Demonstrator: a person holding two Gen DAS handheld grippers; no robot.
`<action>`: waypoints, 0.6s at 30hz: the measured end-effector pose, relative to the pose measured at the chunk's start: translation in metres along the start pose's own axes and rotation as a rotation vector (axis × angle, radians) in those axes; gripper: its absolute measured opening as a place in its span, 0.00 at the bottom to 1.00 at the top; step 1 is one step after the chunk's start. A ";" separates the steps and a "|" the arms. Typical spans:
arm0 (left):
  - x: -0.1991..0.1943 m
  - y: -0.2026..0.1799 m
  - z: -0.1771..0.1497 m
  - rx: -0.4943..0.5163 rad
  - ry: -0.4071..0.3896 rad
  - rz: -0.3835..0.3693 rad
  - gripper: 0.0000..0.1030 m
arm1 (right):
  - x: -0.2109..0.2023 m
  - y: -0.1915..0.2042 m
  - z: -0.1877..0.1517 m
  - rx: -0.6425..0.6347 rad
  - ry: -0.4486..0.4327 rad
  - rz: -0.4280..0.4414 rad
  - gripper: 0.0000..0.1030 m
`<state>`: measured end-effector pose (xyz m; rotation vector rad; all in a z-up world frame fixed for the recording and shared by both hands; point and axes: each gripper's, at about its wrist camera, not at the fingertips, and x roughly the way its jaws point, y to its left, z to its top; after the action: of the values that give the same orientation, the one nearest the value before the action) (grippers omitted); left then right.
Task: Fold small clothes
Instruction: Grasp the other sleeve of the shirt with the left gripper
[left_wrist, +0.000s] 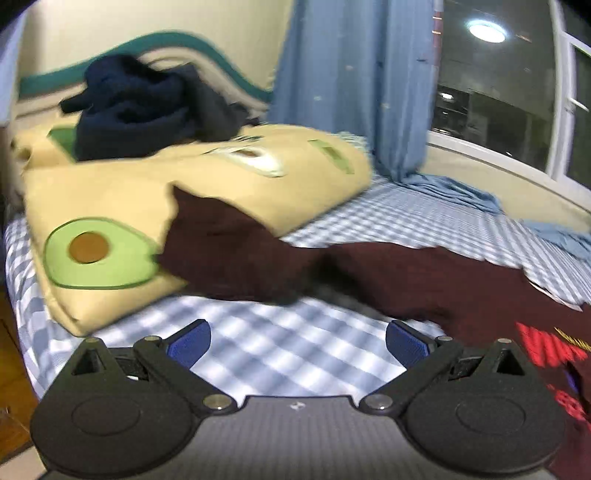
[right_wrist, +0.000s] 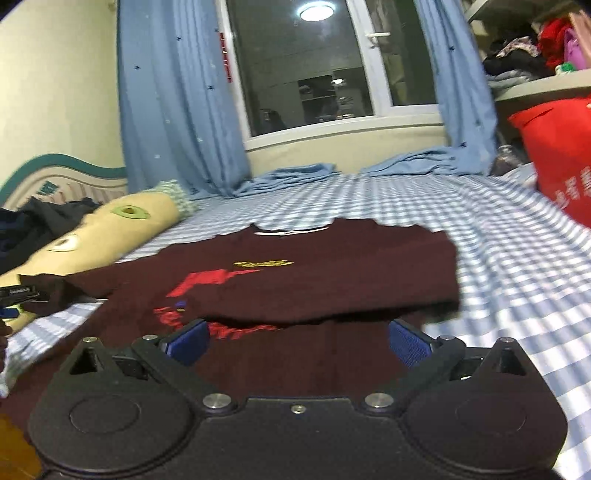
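Gripper (right_wrist: 298, 341) above maroon shirt (right_wrist: 314, 273).

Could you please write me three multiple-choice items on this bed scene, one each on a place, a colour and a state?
1. Where does the heap of dark clothes lie?
A. on the avocado-print quilt
B. on the windowsill
C. in the red bag

2. What colour is the T-shirt?
A. white
B. maroon
C. green

3. How are the right gripper fingers?
A. shut on the shirt
B. open, empty
C. shut on the curtain

Answers: 1 A, the heap rests atop the quilt; 2 B, dark maroon with red print; 3 B, the blue pads stand wide apart.
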<state>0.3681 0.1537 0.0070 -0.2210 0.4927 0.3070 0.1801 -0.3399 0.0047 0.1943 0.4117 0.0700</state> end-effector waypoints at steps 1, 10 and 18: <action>0.007 0.014 0.004 -0.026 -0.001 0.024 1.00 | 0.002 0.004 -0.001 0.001 0.001 0.008 1.00; 0.068 0.089 0.008 -0.296 0.040 0.005 0.99 | 0.026 0.030 -0.012 -0.004 -0.006 0.031 1.00; 0.094 0.104 0.013 -0.467 -0.024 0.061 0.92 | 0.044 0.026 -0.026 0.001 0.045 -0.017 1.00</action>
<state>0.4164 0.2759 -0.0425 -0.6562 0.3993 0.4829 0.2090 -0.3052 -0.0305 0.1907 0.4578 0.0577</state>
